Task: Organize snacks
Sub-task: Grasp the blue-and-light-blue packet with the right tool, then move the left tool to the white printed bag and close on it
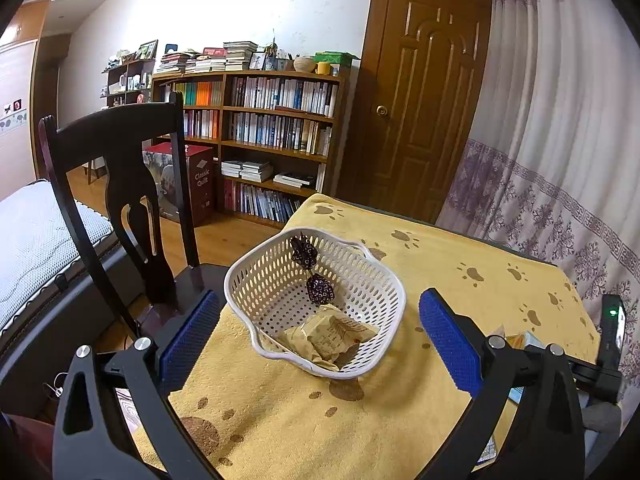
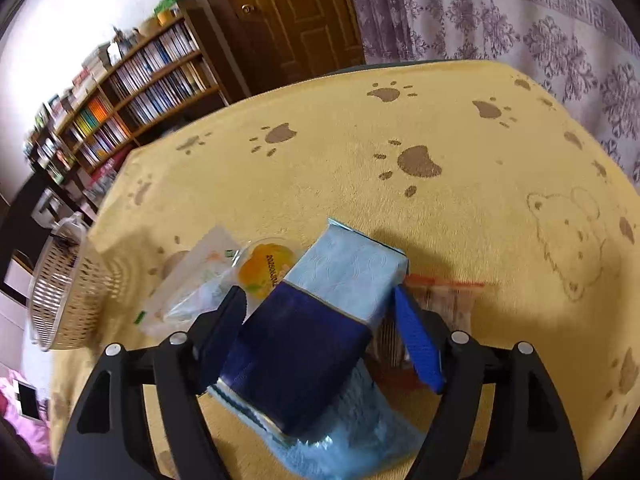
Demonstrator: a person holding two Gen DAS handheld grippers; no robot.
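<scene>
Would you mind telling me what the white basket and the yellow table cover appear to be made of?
The white basket looks like moulded plastic with a smooth, slightly glossy finish: its walls are evenly perforated and the rim is rounded. The yellow table cover appears to be soft fleece or terry, judging by its matte, fuzzy nap with paw prints.

The red box [image 1: 199, 184] reads "Classic Quilt"; the jelly cup [image 2: 266, 266] seemingly "2025060".

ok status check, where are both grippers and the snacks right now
Left gripper open, empty, facing white basket holding three snacks. Right gripper jaws straddling blue packet, not clamped. Jelly cup, clear bag loose on table.
</scene>
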